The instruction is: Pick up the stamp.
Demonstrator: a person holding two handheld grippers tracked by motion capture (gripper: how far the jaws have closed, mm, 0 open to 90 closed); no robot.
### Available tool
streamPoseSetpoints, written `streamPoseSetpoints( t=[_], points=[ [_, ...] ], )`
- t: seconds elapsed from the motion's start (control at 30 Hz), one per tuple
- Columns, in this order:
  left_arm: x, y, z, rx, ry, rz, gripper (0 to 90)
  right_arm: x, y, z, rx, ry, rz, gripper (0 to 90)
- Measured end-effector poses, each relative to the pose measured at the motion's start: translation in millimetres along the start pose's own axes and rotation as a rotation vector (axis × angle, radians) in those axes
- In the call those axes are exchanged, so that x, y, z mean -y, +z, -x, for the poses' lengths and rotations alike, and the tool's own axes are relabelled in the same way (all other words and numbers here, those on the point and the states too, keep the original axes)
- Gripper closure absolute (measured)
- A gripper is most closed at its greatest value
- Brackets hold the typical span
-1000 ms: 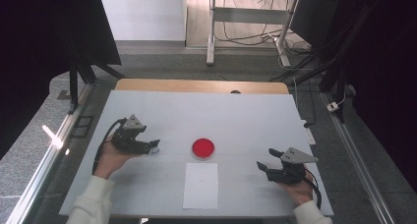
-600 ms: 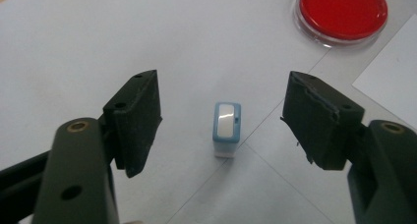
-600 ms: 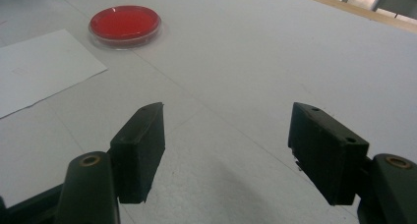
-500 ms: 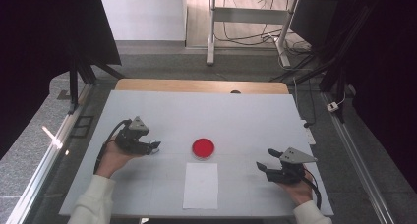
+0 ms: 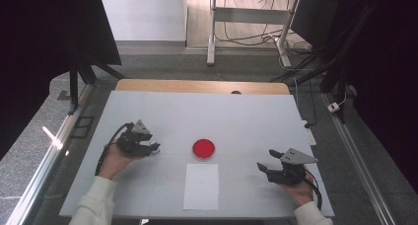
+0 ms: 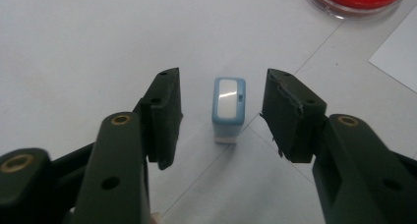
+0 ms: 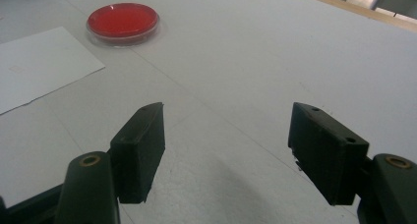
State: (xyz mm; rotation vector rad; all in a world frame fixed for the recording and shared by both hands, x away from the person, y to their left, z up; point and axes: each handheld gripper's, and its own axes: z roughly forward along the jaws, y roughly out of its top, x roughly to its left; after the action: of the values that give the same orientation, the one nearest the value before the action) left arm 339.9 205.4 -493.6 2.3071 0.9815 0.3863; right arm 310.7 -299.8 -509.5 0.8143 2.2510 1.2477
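1. Closing in: since the earlier frame, the left gripper [image 5: 148, 147] has drawn its jaws inward around a small light-blue rectangular plastic stamp [image 6: 228, 107], with the hand shifting only slightly; the right gripper [image 5: 276, 168], the stamp pad and the paper lie as before.
2. Seen in the left gripper view, the stamp stands upright on the pale grey tabletop [image 5: 236, 116] between the 2 black jaws, a clear gap showing on either side, so the pads are not yet pressing on it.
3. From the high view, the stamp sits at the left of the tabletop, well left of a round red ink pad in a clear dish [image 5: 203, 148].
4. Just below that dish lies a white rectangular sheet of paper [image 5: 201, 186], flat and near the tabletop's front edge.
5. Over at the right, the right gripper rests in the person's hand with its jaws spread wide and nothing between them, bare tabletop beneath.
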Motion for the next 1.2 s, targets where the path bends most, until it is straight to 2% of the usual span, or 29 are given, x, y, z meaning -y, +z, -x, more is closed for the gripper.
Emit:
streamPoseSetpoints(
  t=[0.43,0.73,0.87,1.2],
  points=[
    [1.9,2.1,1.8,0.005,0.022,-0.005,72.9,0.7,0.4,0.2,0.001,0.001,-0.005,29.9],
    [2.3,1.9,1.1,0.028,0.012,-0.001,75.2,0.8,0.5,0.5,0.002,-0.001,-0.004,29.9],
    [2.0,1.1,1.7,0.009,0.012,0.002,75.5,0.7,0.3,0.3,0.004,0.001,-0.002,29.9],
    [2.3,-6.4,0.8,0.008,-0.012,0.05,75.5,0.3,-0.8,0.0,0.012,-0.009,0.001,30.3]
  ],
)
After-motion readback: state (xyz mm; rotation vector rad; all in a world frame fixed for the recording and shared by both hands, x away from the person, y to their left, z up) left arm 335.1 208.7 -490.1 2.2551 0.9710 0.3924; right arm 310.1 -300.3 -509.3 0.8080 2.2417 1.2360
